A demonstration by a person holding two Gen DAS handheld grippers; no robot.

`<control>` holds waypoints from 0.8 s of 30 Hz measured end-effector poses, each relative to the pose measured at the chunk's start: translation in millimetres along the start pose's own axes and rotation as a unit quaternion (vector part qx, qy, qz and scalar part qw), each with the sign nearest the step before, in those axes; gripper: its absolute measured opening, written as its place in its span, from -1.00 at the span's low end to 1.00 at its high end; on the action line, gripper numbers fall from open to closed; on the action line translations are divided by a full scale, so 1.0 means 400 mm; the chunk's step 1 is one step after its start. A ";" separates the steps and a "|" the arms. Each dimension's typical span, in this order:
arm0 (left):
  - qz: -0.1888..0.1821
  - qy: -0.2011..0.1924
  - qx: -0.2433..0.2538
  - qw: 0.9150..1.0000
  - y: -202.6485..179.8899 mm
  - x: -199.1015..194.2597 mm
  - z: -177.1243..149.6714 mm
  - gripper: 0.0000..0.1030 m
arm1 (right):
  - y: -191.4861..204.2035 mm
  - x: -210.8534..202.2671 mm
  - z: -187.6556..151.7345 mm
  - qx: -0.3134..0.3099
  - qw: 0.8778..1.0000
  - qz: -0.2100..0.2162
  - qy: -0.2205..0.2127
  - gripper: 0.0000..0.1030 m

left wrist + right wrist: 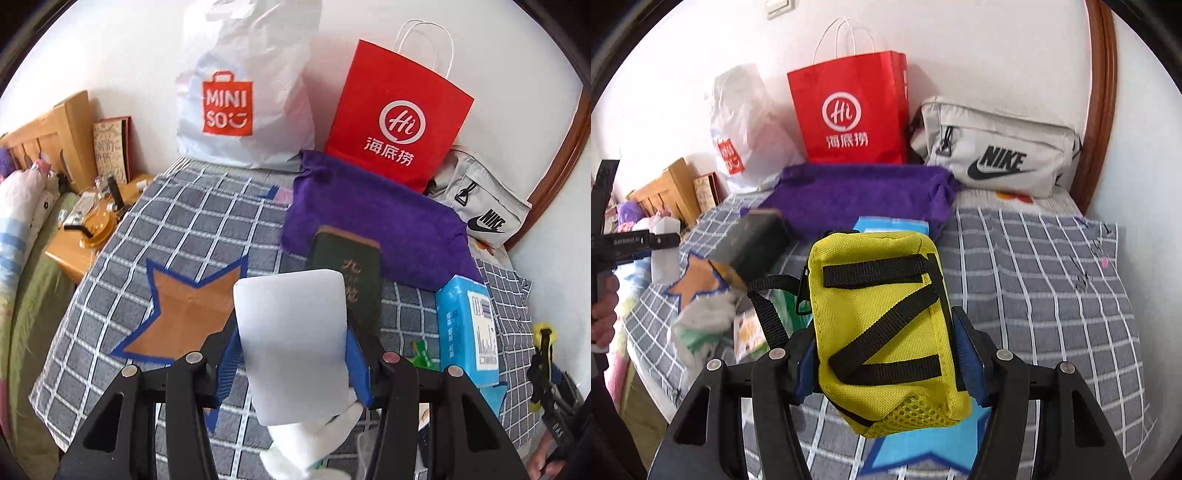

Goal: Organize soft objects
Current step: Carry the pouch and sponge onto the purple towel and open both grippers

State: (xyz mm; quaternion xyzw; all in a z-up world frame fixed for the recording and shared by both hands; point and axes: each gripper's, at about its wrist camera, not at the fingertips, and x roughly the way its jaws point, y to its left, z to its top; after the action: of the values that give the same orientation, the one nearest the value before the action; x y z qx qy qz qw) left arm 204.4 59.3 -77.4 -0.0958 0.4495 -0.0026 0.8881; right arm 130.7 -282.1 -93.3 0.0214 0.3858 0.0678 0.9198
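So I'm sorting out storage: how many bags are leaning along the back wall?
3. The white Miniso plastic bag on the left, the red Haidilao paper bag in the middle, the grey Nike bag on the right. More may sit hidden behind them.

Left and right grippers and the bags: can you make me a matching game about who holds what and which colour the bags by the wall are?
Things:
1. left gripper
2. right gripper
3. paper bag with the Hi logo
4. Nike bag

Matches:
A. red
B. grips a yellow pouch with black straps
C. light grey
D. grips a white block

Right pairs: 1-D, 2-B, 3-A, 4-C
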 end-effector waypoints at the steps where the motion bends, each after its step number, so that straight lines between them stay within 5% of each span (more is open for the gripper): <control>1: 0.004 0.000 0.004 1.000 -0.009 0.004 0.013 -0.06 | -0.003 0.003 0.016 0.001 1.000 -0.001 -0.004 0.21; 24: 0.012 0.013 0.047 0.999 -0.131 0.203 0.263 -0.05 | -0.020 0.219 0.319 0.002 1.000 0.006 -0.015 0.21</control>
State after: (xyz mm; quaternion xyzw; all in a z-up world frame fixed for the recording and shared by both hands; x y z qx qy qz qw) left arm 341.2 18.1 -72.3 -0.0491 0.4615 -0.0144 0.8857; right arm 283.2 -275.9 -66.6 0.0263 0.3717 0.0726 0.9251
